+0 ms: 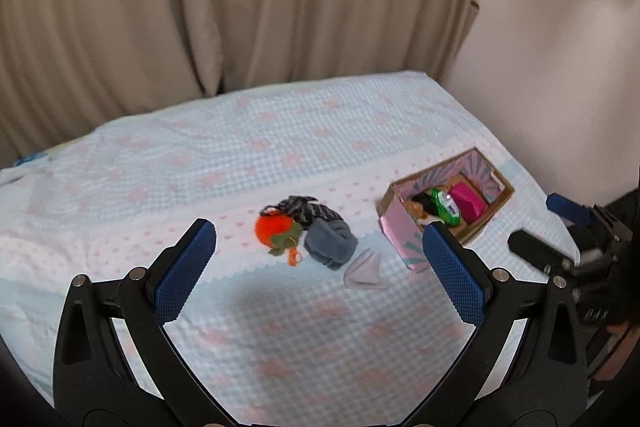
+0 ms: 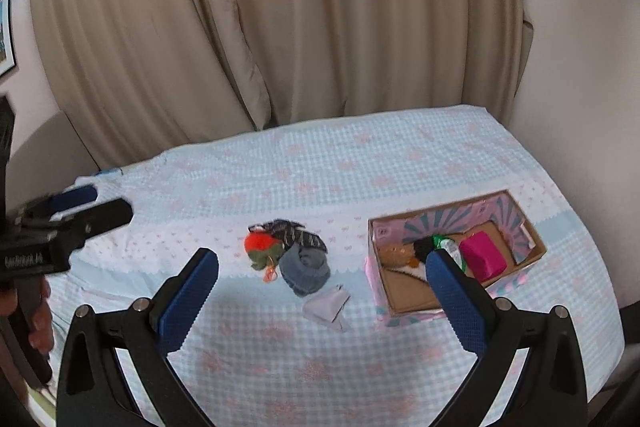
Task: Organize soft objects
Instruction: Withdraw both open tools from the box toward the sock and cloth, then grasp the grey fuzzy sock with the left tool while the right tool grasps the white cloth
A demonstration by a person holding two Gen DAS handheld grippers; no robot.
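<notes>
Both grippers, left [image 1: 318, 277] and right [image 2: 320, 297], are held spread wide with nothing between the fingers. Some items are already packed in the box [image 2: 378, 277]; sock [image 2: 305, 269], orange toy [image 2: 261, 247], patterned cloth [image 2: 294, 233] and white piece [image 2: 326, 305] are left on the bed [image 2: 360, 163]

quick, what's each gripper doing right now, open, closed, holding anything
Left gripper: jaws wide open, holding nothing, above the bedspread.
Right gripper: jaws wide open, holding nothing, above the bedspread near the box.
</notes>
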